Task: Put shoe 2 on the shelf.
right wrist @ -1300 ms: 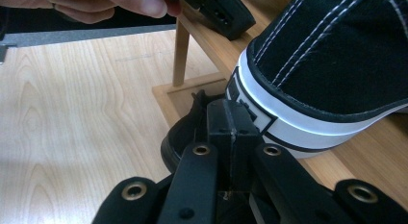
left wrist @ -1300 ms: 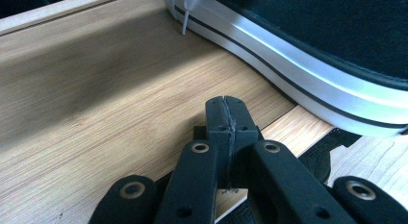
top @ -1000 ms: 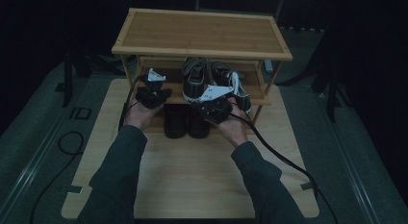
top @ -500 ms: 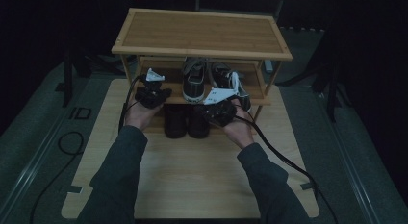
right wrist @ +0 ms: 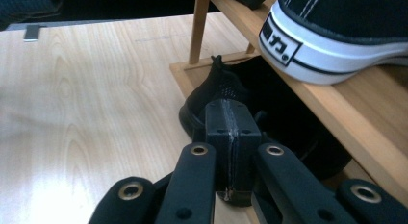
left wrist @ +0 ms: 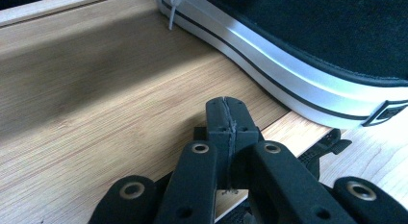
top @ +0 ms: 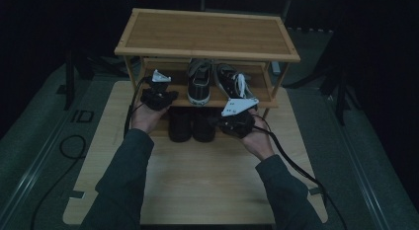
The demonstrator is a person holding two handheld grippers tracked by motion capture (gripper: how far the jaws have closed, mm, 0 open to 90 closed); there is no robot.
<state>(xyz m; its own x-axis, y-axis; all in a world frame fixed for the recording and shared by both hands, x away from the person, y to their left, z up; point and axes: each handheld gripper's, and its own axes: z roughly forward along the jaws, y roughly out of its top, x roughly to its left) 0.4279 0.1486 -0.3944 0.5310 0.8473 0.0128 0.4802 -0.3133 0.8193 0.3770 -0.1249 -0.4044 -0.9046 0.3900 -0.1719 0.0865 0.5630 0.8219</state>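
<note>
A bamboo shoe rack (top: 207, 35) stands on a wooden floor board. Its middle shelf (left wrist: 96, 118) holds two black sneakers with white soles (top: 200, 84) (top: 231, 82). A pair of black shoes (top: 191, 124) sits under that shelf. My left gripper (left wrist: 226, 106) (top: 159, 89) is shut and empty, its tip over the middle shelf just left of a sneaker's white sole (left wrist: 288, 75). My right gripper (right wrist: 226, 111) (top: 236, 114) is shut and empty, low in front of the rack's right side. It points at a black shoe (right wrist: 223, 87) beneath the shelf edge (right wrist: 337, 118), with a sneaker heel (right wrist: 308, 46) above it.
The rack's top shelf (top: 207, 32) is bare. The wooden floor board (top: 197, 180) lies in front of the rack with dark carpet around it. Black cables (top: 296, 166) trail from both grippers across the board. A rack leg (right wrist: 197, 27) stands just beyond the black shoe.
My right gripper has moved a little to the right and back toward the person, away from the shelf. The left gripper has stayed in place.
</note>
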